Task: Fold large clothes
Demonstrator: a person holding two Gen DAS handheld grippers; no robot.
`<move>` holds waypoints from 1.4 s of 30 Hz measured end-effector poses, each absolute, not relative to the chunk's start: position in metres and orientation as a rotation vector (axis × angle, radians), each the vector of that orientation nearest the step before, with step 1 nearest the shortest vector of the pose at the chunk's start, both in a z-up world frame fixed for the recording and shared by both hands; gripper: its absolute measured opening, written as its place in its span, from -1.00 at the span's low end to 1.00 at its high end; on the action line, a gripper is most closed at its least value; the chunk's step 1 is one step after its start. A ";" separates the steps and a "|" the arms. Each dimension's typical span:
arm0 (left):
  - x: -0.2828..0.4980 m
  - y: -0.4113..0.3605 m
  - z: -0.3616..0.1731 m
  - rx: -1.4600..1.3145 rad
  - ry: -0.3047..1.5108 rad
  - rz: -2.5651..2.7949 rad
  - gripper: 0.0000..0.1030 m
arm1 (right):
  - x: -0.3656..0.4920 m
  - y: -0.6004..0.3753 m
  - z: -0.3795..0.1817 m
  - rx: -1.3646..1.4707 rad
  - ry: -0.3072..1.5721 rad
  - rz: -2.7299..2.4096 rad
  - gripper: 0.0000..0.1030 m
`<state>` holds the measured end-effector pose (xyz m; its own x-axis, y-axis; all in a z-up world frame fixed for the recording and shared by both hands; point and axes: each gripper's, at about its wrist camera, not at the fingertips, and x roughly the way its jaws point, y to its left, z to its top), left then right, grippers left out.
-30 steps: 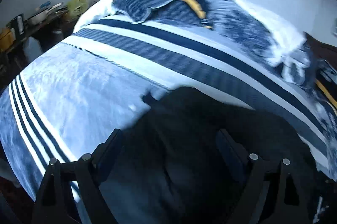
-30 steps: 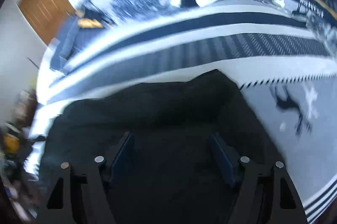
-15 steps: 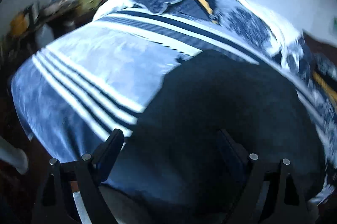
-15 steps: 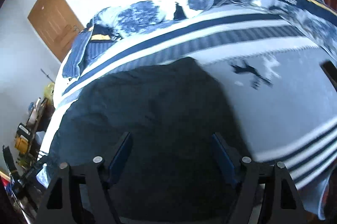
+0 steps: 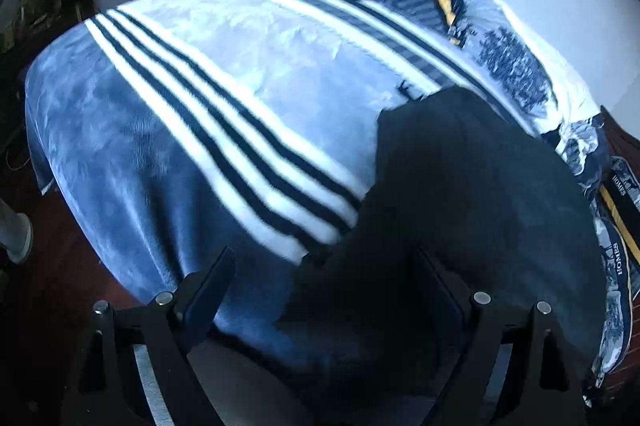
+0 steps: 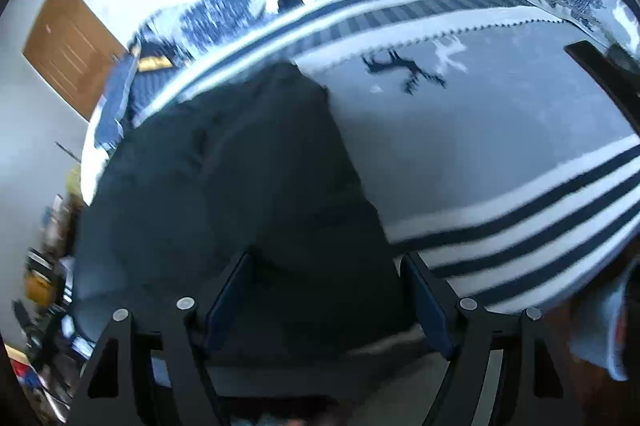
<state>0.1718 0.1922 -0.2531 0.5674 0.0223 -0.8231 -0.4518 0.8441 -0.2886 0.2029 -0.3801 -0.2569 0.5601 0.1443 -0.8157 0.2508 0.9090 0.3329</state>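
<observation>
Dark, near-black garment (image 5: 460, 193) spread flat on the blue-and-white striped plush blanket (image 5: 208, 97) covering the bed, which serves as folding surface. Left gripper (image 5: 320, 290) and right gripper (image 6: 324, 290): fingers apart, holding nothing, poised over the garment's near edge.

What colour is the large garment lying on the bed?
The garment is plain black or very dark, without visible pattern; the right wrist view shows it best.

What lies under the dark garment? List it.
The dark garment lies on a blue-and-white striped blanket covering the bed. Whatever is beneath the blanket, and the blanket's pattern under the garment, is hidden.
</observation>
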 end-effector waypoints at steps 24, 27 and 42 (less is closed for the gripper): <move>0.265 -0.008 -0.194 -0.059 0.880 -0.004 0.75 | 0.308 -0.238 -0.186 0.201 0.930 0.252 0.54; 0.277 -0.022 -0.217 0.085 0.910 0.073 0.80 | 0.314 -0.224 -0.201 0.136 0.928 0.235 0.54; 0.328 0.001 -0.199 0.217 0.809 0.189 0.81 | 0.349 -0.248 -0.176 0.106 0.942 0.147 0.54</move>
